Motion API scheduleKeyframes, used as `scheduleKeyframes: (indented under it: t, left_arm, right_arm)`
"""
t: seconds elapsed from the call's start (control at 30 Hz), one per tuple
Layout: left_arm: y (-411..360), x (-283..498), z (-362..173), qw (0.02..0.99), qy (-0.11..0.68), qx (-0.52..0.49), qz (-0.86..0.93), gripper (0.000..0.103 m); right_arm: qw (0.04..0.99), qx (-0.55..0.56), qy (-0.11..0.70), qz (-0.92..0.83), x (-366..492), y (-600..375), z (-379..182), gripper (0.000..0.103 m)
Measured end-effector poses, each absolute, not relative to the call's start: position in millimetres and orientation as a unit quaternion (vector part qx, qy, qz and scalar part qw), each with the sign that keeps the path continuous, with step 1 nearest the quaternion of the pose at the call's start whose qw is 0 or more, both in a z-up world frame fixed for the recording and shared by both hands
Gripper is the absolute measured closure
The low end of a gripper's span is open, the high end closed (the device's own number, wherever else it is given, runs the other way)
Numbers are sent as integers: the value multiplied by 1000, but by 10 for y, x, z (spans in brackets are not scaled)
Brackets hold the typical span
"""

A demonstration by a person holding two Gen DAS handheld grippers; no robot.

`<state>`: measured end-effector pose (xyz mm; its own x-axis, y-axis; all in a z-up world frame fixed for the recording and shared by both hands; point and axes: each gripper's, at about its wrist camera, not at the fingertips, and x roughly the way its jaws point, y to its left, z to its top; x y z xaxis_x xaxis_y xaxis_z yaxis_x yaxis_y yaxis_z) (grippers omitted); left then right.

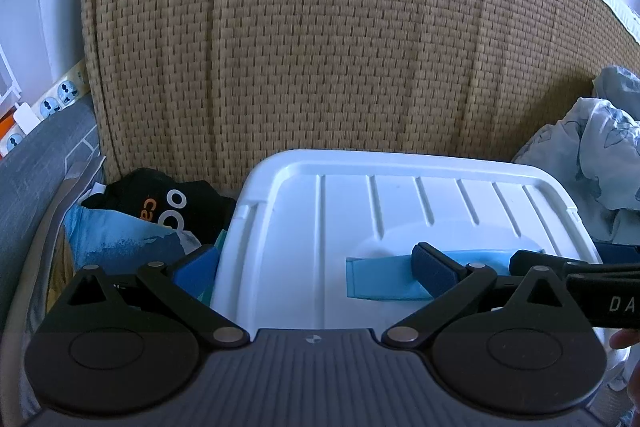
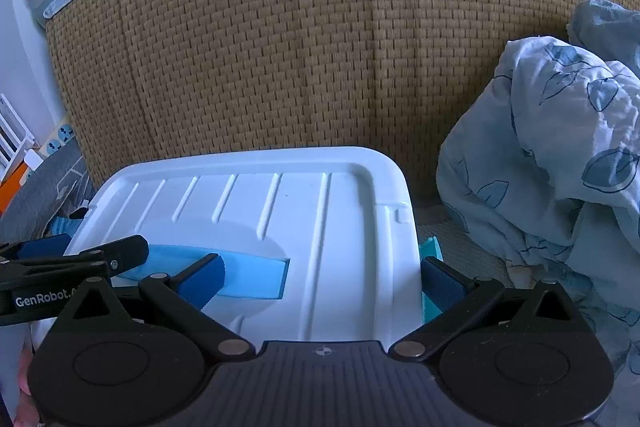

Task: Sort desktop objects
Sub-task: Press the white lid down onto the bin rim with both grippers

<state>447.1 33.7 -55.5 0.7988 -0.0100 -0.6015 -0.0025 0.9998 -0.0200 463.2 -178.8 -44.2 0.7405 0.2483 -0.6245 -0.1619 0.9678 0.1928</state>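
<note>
White lid (image 1: 404, 227) sits on its bin against the woven mat (image 1: 320, 47), blue handle (image 1: 380, 277) lying flat. Left gripper (image 1: 316, 267) and right gripper (image 2: 324, 279) both spread wide, straddling opposite edges, gripping nothing. Uneven squeeze probably tips or jams the lid.

My left gripper (image 1: 316, 267) and right gripper (image 2: 322, 279) were matt black plastic w/ ribbed blue pads. The lid (image 1: 400, 219) looked smooth, semi-gloss white plastic, its handle (image 1: 380, 279) pale blue. At 12 o'clock, coarse woven mat (image 1: 320, 47); at 3, crumpled printed cloth (image 2: 560, 147).
</note>
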Motion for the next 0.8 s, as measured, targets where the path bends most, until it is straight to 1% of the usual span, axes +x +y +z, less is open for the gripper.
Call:
scheduleKeyframes:
  t: [0.8]
  left_arm:
    - [311,4548,-558,952,306,-7,2,0]
  right_arm:
    - [929,81,343,111,4730,-1837,-442,0]
